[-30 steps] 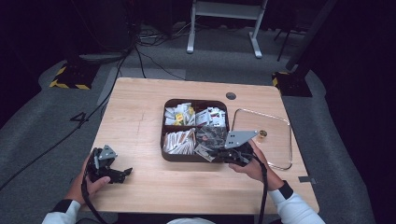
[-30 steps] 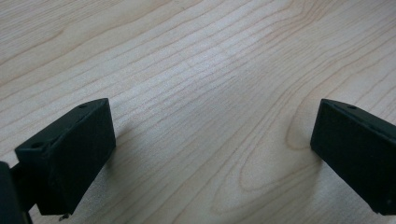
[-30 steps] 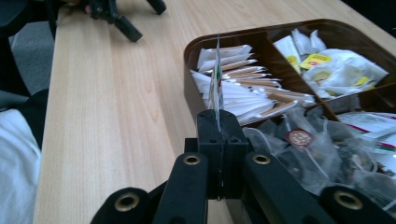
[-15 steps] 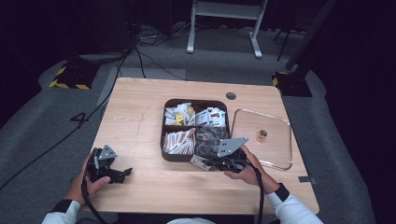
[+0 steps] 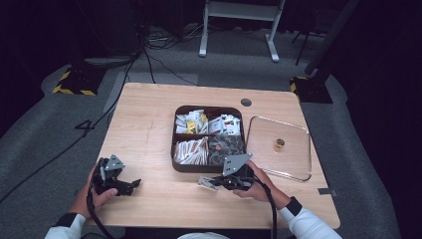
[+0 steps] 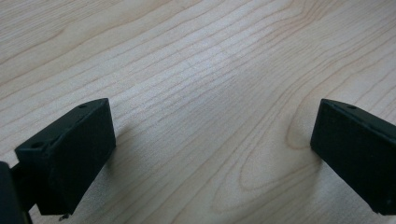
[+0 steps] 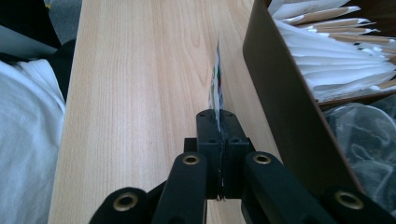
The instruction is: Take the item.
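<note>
Right gripper view shows my right gripper [image 7: 218, 122] closed on a thin flat packet [image 7: 216, 81], held edge-on just beside the outer wall of the brown tray [image 7: 280, 93]. I see the packet pinched near its lower edge btw the two jaws, w/ no gap left. It stands upright over the table [image 7: 140, 93], not inside any compartment.

I think the step in hand is to carry this packet away from the tray and set it down on the bare wood in front. To do it well, I would keep the grip firm, because the packet is thin and may slip or bend. I would lower it till it lies flat, then open slowly. I should stay apart from the tray wall, so I do not push it.

On the high view, the right gripper [image 5: 219, 181] is near the front edge of the tray [image 5: 175, 149], the packet [image 5: 205, 181] sticking out to the left.

My left gripper [image 5: 130, 185] rests at the table's front left corner, well apart. Its jaws are wide open over bare wood and hold nothing.
</note>
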A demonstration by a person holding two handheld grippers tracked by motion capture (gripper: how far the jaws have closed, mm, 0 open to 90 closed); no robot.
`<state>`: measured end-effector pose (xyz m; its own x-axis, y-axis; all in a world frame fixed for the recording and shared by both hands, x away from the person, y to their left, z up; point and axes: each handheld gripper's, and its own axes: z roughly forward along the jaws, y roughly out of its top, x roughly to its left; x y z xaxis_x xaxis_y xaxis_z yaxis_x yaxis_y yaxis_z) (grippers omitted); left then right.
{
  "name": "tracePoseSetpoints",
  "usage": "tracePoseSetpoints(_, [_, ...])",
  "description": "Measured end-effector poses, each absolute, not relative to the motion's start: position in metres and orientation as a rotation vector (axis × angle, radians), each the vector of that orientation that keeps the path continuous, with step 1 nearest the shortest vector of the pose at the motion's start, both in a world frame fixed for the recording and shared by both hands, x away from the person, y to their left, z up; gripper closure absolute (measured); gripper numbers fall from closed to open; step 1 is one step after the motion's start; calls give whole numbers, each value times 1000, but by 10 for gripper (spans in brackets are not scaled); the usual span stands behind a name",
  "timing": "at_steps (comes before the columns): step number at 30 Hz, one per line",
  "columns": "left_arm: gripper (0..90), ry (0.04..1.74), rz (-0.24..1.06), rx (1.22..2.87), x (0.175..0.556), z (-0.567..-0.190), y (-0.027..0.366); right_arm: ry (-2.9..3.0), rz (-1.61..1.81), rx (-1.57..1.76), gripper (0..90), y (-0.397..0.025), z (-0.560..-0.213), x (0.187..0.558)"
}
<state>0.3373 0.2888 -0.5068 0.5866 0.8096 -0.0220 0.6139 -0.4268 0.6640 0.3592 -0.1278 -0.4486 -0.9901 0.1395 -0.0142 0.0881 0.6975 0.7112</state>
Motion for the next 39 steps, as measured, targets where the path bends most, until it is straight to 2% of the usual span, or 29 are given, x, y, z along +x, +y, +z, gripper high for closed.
tracePoseSetpoints(12, [3, 1125, 400, 2183, 337, -507, 289, 2875, 1200, 157, 886, -126, -449, 357])
tracePoseSetpoints(19, [3, 1126, 400, 2183, 337, -507, 289, 2846, 1160, 141, 705, -126, -450, 357])
tracePoseSetpoints(21, [3, 1125, 399, 2182, 337, -507, 289, 2827, 1133, 151, 618, -126, -450, 357])
tracePoseSetpoints(28, [3, 1126, 400, 2183, 337, -507, 289, 2762, 1137, 222, 451, -132, -443, 362])
tracePoseSetpoints(31, [3, 1125, 400, 2182, 337, -507, 289, 2731, 1159, 252, 415, -137, -438, 364])
tracePoseSetpoints(39, [3, 1126, 400, 2183, 337, -507, 289, 2673, 1200, 293, 399, -147, -428, 366])
